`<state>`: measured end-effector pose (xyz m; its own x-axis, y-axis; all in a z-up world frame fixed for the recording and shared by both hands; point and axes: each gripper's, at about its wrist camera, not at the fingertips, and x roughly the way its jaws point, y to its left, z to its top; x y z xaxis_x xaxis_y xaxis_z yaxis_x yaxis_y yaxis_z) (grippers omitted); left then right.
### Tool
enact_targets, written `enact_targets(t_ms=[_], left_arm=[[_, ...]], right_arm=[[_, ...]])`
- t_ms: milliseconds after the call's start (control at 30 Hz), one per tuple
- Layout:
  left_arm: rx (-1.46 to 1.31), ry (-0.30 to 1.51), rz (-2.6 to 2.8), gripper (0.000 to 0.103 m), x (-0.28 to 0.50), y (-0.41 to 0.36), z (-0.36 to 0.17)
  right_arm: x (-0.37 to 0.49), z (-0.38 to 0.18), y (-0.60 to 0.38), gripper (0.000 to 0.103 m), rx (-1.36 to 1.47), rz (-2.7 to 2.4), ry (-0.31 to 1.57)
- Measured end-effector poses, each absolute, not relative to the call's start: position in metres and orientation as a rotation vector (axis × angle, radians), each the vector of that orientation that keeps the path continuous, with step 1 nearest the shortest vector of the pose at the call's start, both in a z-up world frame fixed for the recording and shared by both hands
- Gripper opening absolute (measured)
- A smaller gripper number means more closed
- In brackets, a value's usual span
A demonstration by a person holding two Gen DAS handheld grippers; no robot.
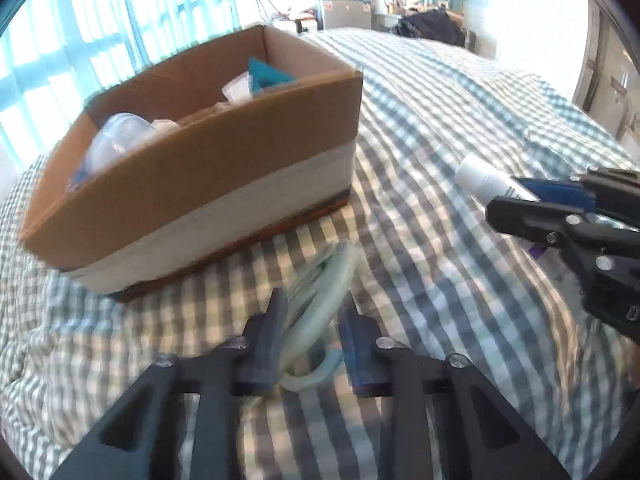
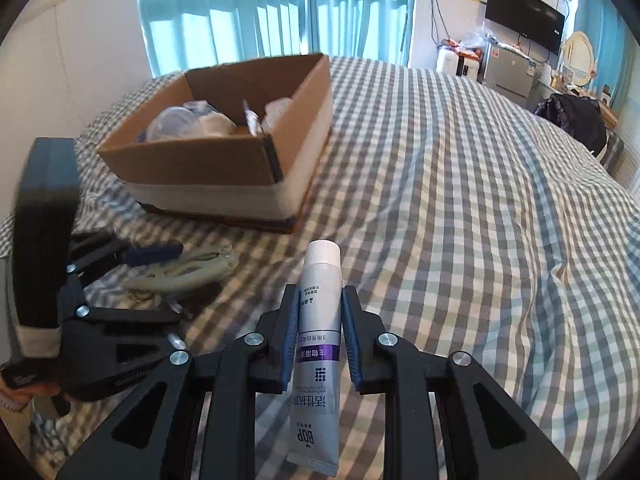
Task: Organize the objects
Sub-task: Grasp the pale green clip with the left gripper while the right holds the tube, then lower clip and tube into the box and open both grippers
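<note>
The right gripper point(image 2: 320, 340) reaches forward low over the bed with the blue-and-white checked cover point(image 2: 460, 220), its two blue-padded fingers point(image 2: 289, 344) clamped on the middle of one grey-and-white squeeze tube with a purple band point(image 2: 318, 356), whose white cap points ahead toward the box and whose crimped end hangs back under the gripper. The left gripper point(image 1: 314, 320) sits low over the same cover, just left of the right one, its fingers point(image 1: 356, 344) apart on either side of one pair of pale green plastic-handled scissors or clippers point(image 1: 316, 292); blur hides whether they touch it. The tool lies on the cover just in front of one open brown cardboard box with a white band round its lower half point(image 1: 224, 176). Inside the box lie a clear plastic lidded container point(image 2: 176, 122), white crumpled wrappers or bags point(image 2: 276, 114) and a teal packet point(image 1: 266, 74) leaning at the far end.
</note>
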<state>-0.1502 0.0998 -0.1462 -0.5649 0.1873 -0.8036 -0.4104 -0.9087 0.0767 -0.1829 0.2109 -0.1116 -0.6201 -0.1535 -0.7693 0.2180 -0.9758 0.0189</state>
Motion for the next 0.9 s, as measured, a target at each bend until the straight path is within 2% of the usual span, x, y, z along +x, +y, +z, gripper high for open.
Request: enact_targets(t_ms=[467,900], left_arm=[[-1.088,0.179,2.632,0.011,-0.116,0.064,-0.083],[-0.912,0.048,2.693,0.009,-0.096,0.041,-0.012]], right_arm=[[-0.139,-0.058,0.197,0.021,1.1,-2.679,0.075],[-0.111,0.008,0.179,0.021,0.896,-2.688,0.124]])
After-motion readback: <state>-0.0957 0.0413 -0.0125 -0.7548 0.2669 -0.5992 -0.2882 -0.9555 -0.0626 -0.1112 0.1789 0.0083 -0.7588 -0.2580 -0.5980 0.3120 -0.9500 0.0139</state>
